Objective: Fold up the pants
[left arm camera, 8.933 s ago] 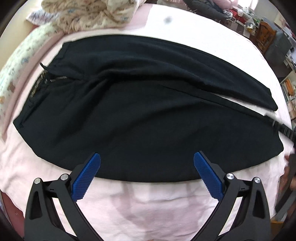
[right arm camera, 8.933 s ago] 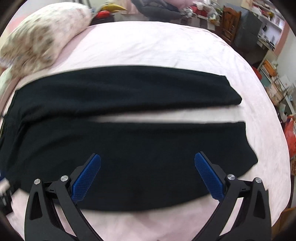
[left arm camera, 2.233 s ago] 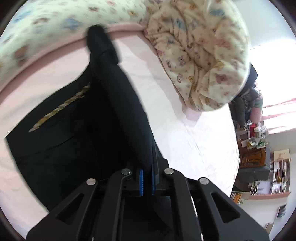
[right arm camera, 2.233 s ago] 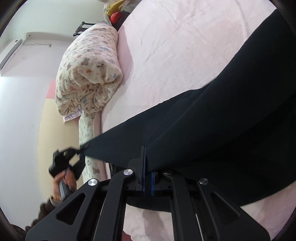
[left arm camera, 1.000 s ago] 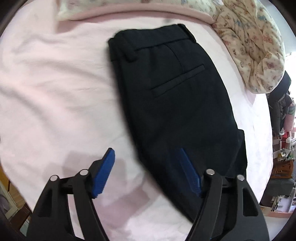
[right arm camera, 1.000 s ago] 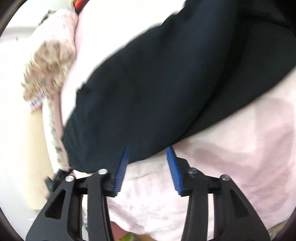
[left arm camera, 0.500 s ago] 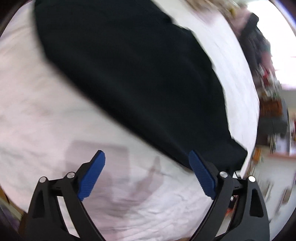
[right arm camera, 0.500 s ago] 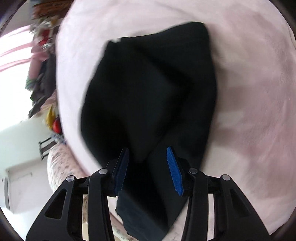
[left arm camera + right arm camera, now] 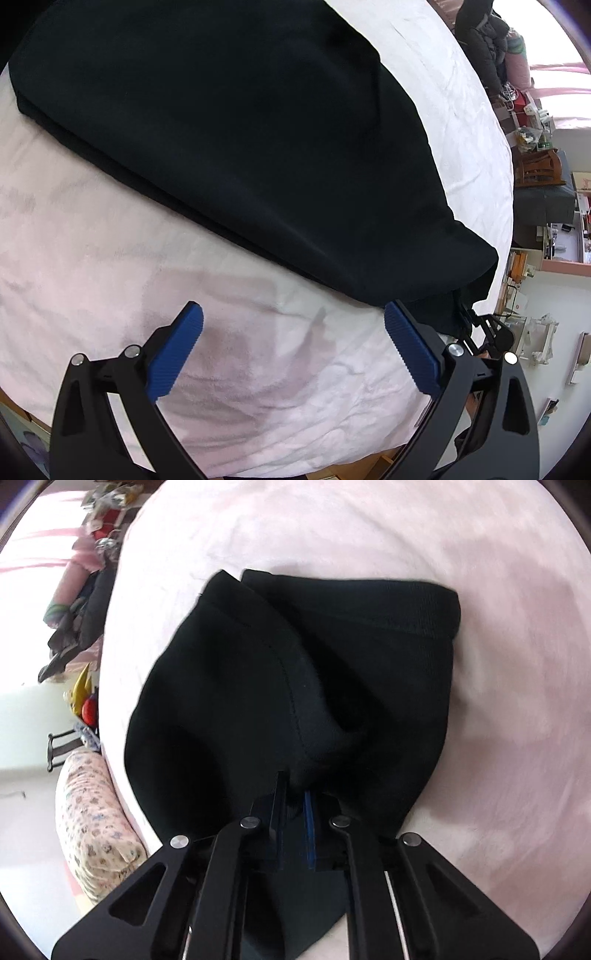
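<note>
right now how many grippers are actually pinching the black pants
1. The right gripper has just closed on the black pants. The left gripper has just opened, its fingers over bare pink sheet.

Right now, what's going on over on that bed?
A person with a gripper in each hand is folding black pants on a pink bedsheet. The right gripper has just closed and pinches a fold of the fabric. The left gripper has just been opening and hangs wide over bare sheet beside the pants, holding nothing.
</note>
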Available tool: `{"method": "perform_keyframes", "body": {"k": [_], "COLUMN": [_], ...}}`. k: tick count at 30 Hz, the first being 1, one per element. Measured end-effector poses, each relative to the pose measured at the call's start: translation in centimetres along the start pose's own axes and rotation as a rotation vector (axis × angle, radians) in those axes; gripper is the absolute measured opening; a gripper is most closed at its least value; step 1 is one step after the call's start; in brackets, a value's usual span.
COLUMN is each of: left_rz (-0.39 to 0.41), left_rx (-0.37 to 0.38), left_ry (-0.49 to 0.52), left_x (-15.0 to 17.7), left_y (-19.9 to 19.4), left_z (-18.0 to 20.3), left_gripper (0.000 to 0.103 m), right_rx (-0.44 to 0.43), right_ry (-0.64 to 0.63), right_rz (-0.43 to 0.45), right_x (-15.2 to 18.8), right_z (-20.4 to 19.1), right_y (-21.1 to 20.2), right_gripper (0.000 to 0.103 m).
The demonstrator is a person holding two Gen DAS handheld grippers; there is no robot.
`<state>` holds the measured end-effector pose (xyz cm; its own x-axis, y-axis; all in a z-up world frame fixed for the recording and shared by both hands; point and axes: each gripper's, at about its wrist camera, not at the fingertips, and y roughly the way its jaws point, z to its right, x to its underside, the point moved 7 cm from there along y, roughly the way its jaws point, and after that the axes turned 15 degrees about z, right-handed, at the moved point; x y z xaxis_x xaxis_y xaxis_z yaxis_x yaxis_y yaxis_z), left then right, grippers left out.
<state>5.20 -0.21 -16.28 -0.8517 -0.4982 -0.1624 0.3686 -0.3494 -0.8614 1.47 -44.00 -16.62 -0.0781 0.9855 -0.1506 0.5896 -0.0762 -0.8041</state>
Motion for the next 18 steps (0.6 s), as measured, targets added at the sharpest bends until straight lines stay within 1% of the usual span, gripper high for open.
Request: {"method": "perform_keyframes", "body": {"k": [2, 4, 5, 6, 7, 8, 9, 11, 13, 18], "left_rz": [0.001, -0.005, -0.008, -0.014, -0.021, -0.026, -0.032, -0.036, -0.033, -0.033], "left_rx": [-0.006, -0.01, -0.012, -0.011, -0.01, -0.011, -0.011, -0.01, -0.013, -0.018], "left_ry": [-0.004, -0.005, -0.005, -0.005, -0.005, -0.003, -0.001, 0.004, 0.012, 0.002], "left_x": [0.0, 0.2, 0.4, 0.5, 0.7, 1.0, 1.2, 1.4, 1.4, 1.2], "left_y": [0.1, 0.2, 0.3, 0.4, 0.5, 0.6, 0.6, 0.6, 0.4, 0.4], "left_z": [-0.1, -0.1, -0.1, 0.0, 0.1, 0.1, 0.2, 0.3, 0.2, -0.2], "left_gripper": [0.099, 0.099, 0.099, 0.099, 0.099, 0.099, 0.099, 0.099, 0.099, 0.099], "right_rx": [0.002, 0.012, 0.012, 0.012, 0.014, 0.013, -0.003, -0.068, -0.103, -0.184], "right_ry": [0.015, 0.084, 0.129, 0.145, 0.134, 0.073, 0.023, -0.058, -0.083, -0.091], "right_rz": [-0.019, -0.055, -0.065, -0.067, -0.062, -0.046, -0.028, 0.026, 0.064, 0.145], "right_x": [-0.2, -0.3, -0.4, -0.4, -0.6, -0.6, -0.8, -1.6, -2.6, -5.8], "right_z": [0.4, 1.2, 1.6, 1.7, 1.5, 1.0, 0.3, -1.7, -2.9, -4.4], "right_y": [-0.1, 0.8, 1.2, 1.3, 1.3, 1.0, 0.4, -1.4, -3.0, -8.0], "right_gripper": [0.008, 0.01, 0.01, 0.01, 0.01, 0.009, 0.006, 0.005, 0.005, 0.004]}}
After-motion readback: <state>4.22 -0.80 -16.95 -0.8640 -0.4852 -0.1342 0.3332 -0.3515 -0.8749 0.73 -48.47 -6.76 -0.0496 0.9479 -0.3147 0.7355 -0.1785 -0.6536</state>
